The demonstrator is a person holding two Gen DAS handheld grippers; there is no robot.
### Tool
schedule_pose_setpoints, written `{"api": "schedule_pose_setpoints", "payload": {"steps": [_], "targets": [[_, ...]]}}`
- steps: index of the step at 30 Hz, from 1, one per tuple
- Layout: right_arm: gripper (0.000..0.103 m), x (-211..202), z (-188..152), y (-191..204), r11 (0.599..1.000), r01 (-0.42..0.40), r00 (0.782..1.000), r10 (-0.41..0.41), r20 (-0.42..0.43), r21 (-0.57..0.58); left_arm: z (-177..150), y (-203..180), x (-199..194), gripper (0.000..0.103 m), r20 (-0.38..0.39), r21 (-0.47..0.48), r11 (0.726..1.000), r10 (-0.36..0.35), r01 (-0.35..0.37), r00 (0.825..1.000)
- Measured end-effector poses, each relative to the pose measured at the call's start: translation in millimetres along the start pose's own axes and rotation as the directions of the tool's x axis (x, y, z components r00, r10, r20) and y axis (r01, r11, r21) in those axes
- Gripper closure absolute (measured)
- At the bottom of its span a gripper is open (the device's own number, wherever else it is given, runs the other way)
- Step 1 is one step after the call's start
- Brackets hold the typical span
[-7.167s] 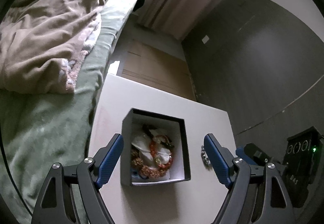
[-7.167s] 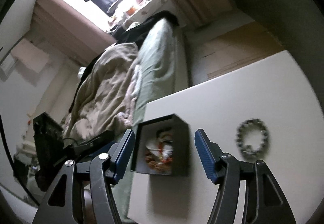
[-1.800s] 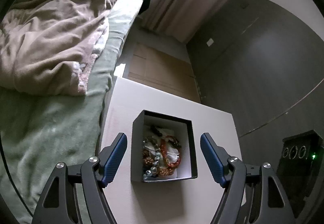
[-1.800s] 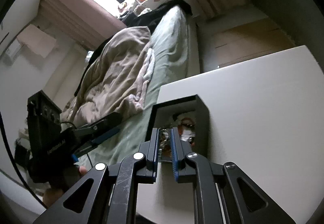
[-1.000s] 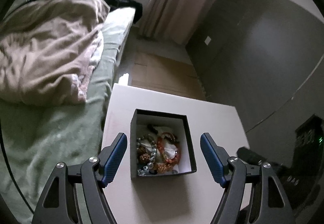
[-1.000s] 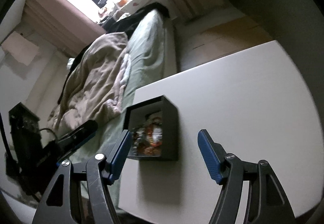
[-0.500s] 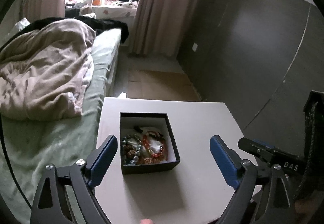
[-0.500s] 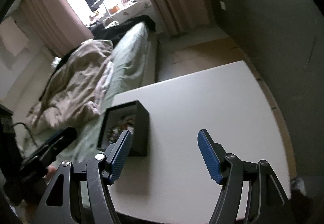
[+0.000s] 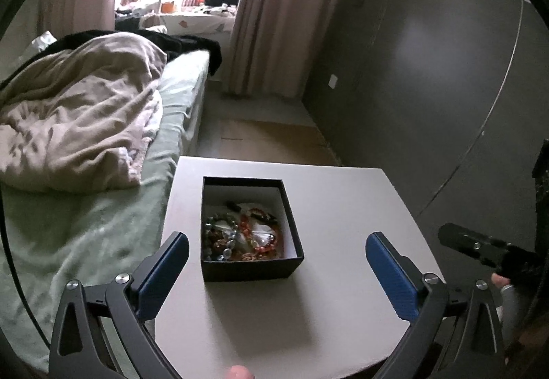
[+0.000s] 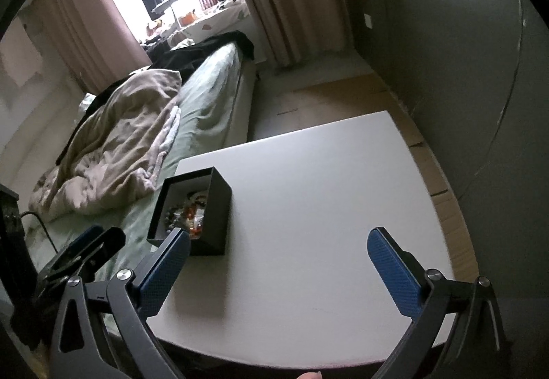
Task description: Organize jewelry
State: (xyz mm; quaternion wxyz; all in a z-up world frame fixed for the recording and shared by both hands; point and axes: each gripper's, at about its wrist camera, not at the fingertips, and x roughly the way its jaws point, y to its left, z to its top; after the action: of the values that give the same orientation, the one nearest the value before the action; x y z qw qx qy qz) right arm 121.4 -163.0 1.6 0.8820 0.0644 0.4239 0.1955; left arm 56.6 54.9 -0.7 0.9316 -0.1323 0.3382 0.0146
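Note:
A black open box [image 9: 252,271] stands on the white table [image 9: 343,207], holding a heap of bead bracelets [image 9: 240,235] in red, gold and grey. My left gripper [image 9: 276,241] hovers back from the box, its jaws opening wide, the pads touching nothing. From the right wrist view the box [image 10: 214,207] sits at the table's left edge [image 10: 326,190], beyond the left fingertip. My right gripper [image 10: 278,235] is over bare table, jaws opening, nothing between them. Each gripper shows at the edge of the other's view: the right [image 9: 473,247], the left [image 10: 85,248].
A bed with a green sheet [image 9: 85,224] and a crumpled beige blanket [image 9: 75,118] runs along the table's left side. A dark wall [image 9: 429,87] stands to the right. Cardboard [image 9: 267,139] lies on the floor beyond the table. A person's fingertip [image 9: 238,372] shows at the bottom.
The grey bead bracelet once on the table now lies in the box. The right gripper, shut over the box earlier, has opened. Both grippers have drawn back and widened.

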Motion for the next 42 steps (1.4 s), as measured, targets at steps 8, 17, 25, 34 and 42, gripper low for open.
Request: {"api": "schedule_pose_setpoints", "payload": {"steps": [8, 17, 25, 34, 42], "targets": [[0.0, -10.1, 0.8, -6.4, 1.0, 0.02, 0.999, -0.02, 0.032, -0.001, 1.6, 3.7, -2.1, 0.0, 0.013, -0.019, 1.0, 0.015, -0.015, 1.0], [0.0, -11.2, 1.3, -6.3, 1.0, 0.019, 0.999, -0.019, 0.032, -0.013, 4.3, -2.4, -5.0, 0.0, 0.022, 0.017, 0.999, 0.03, -0.03, 0.999], [0.0, -12.3, 4.3, -6.0, 1.0, 0.014, 0.999, -0.014, 0.041, -0.013, 6.8, -1.0, -6.9, 0.0, 0.026, 0.015, 0.999, 0.034, -0.034, 0.999], [0.0, -13.4, 4.3, -5.8, 1.0, 0.021, 0.999, -0.02, 0.037, -0.019, 5.1, -6.6, -7.7, 0.0, 0.027, 0.034, 0.999, 0.037, -0.038, 0.999], [0.0, -14.8, 3.3, -7.1, 1.0, 0.019, 0.999, -0.018, 0.037, -0.011, 3.7, -9.3, -8.1, 0.0, 0.033, 0.041, 0.998, 0.042, -0.043, 0.999]]}}
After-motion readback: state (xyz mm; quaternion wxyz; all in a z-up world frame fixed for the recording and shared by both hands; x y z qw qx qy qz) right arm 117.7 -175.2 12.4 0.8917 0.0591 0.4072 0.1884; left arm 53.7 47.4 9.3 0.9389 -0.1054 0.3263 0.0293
